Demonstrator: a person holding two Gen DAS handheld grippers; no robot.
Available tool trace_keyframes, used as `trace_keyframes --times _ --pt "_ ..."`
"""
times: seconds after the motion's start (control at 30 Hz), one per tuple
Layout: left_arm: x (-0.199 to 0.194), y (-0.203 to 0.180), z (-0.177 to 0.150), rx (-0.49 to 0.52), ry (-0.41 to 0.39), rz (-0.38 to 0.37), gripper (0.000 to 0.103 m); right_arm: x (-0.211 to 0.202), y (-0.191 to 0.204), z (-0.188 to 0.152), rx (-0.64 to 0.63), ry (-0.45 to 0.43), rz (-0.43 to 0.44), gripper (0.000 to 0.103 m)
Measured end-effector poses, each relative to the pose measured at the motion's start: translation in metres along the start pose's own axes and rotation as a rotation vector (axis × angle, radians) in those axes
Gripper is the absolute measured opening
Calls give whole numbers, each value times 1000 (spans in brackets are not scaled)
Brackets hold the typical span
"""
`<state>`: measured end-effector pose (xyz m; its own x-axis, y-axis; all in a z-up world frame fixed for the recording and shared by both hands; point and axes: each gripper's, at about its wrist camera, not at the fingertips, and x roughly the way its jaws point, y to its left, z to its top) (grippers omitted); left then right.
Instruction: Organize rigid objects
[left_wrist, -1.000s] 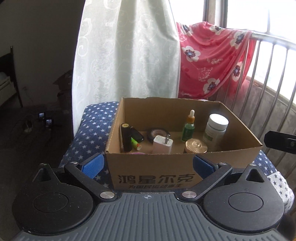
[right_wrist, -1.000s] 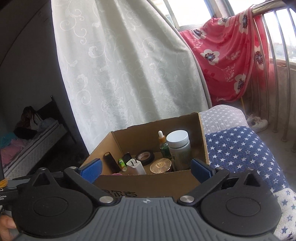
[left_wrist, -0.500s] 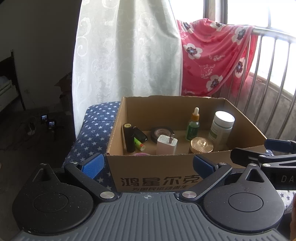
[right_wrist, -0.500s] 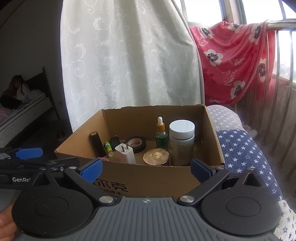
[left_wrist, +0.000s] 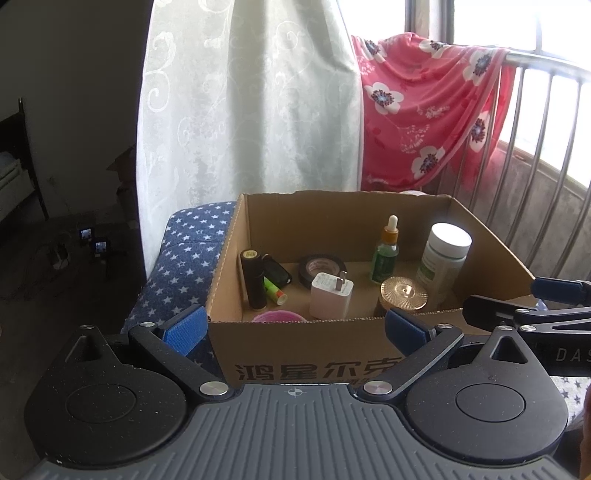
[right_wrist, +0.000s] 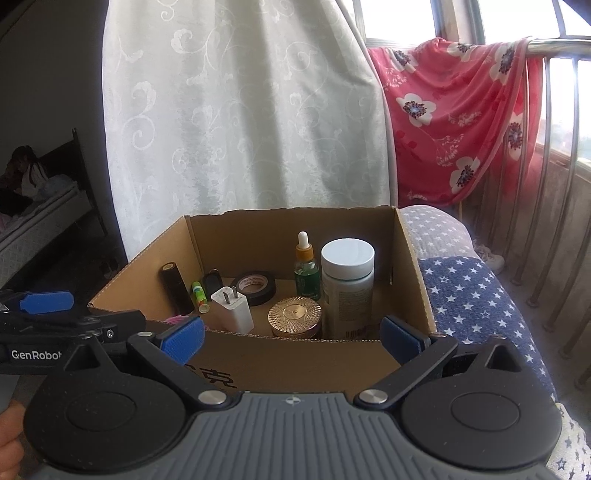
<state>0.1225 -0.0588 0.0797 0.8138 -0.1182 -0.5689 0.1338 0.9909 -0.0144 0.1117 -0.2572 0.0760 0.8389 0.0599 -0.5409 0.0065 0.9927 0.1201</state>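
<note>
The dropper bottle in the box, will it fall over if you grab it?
Probably, if nudged: the dropper bottle stands upright, tall and narrow, so it looks tippy. It looks like glass, so it may be slippery and breakable. The white jar stands close beside it, so a wide grip might bump that too.

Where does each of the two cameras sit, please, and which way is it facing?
Left wrist: on the left tongs, open, looking forward and down into the box from its near left; the right tongs show at the right edge.
Right wrist: on the right tongs, open, facing the box from its near right; the left tongs and a hand show at left.
Shared: the box, white jar, charger and curtain.
</note>
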Motion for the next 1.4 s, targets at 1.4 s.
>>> trace_keyframes --times 1.4 --pt "-2 -6 -2 10 7 1 101 1 -6 -3 18 18 -4 103"
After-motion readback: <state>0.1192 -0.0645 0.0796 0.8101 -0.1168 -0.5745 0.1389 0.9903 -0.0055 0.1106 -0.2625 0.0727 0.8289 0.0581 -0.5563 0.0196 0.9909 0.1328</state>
